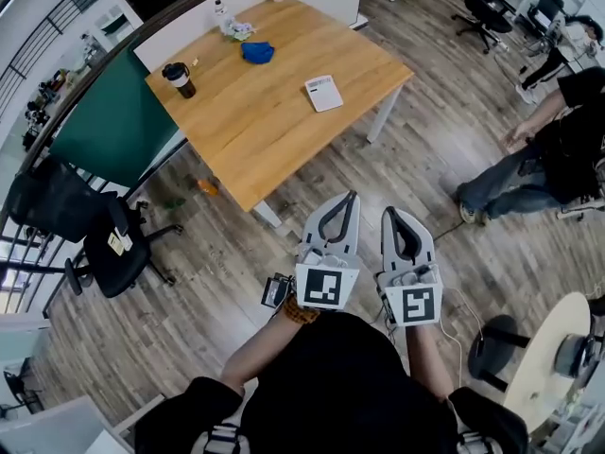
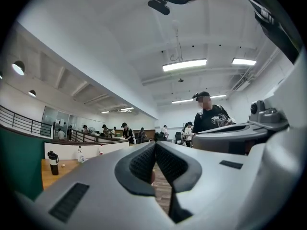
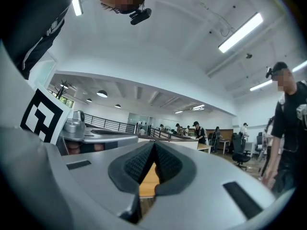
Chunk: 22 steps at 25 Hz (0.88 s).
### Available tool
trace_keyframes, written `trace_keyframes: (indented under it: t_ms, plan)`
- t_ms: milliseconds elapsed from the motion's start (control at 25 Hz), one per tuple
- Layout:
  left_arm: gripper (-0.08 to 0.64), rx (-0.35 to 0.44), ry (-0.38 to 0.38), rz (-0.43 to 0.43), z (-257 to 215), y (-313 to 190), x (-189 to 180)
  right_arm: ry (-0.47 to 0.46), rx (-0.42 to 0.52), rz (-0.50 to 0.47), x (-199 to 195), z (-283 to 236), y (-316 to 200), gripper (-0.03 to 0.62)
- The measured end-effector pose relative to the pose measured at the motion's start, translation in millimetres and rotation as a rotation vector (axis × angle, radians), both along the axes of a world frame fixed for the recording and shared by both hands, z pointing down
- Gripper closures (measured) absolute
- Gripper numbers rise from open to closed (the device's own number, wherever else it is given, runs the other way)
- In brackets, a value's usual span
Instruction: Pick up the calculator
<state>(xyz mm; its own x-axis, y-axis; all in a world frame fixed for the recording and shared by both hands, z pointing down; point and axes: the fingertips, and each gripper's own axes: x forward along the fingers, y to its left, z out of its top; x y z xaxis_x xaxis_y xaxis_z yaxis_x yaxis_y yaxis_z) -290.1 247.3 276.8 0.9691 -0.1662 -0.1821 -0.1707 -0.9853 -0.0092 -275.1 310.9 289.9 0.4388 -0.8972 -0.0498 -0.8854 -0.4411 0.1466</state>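
A white calculator lies flat near the right edge of the wooden table. Both grippers hover over the floor in front of the table, well short of it. My left gripper is shut with nothing between its pads. Beside it, my right gripper is also shut and empty. In the left gripper view the left gripper points level into the room, with the table's left part low at the left. The right gripper in its own view aims at the table's edge. Neither gripper view shows the calculator.
On the table stand a dark cup, a blue cloth and a small bottle. A black office chair is at the left, a round table at the lower right. A person stands at the right.
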Motion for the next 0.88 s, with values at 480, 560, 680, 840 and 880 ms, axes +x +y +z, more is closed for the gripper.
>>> trace_keyframes:
  t_ms: [480,560,680,840,880]
  plan:
    - [0.537,-0.058,0.005,-0.021,4.2,-77.8,70.4,0.013,-0.03,-0.038,63.7,-9.5,-79.8,0.588]
    - [0.537,-0.066,-0.009,-0.031,11.0,-93.7,78.8,0.009,-0.036,-0.049,72.9,-6.2,-95.0,0.588]
    - [0.537,-0.077,-0.004,-0.043,15.9,-116.1,90.5,0.011,-0.056,-0.065,86.8,0.8,-118.0,0.588]
    - [0.537,-0.067,-0.007,-0.05,17.7,-138.8,110.5,0.013,-0.047,-0.082,103.3,1.9,-144.5,0.588]
    - [0.537,-0.061,-0.001,-0.055,17.2,-143.0,115.1,0.01,-0.04,-0.088,106.3,2.0,-148.8,0.588]
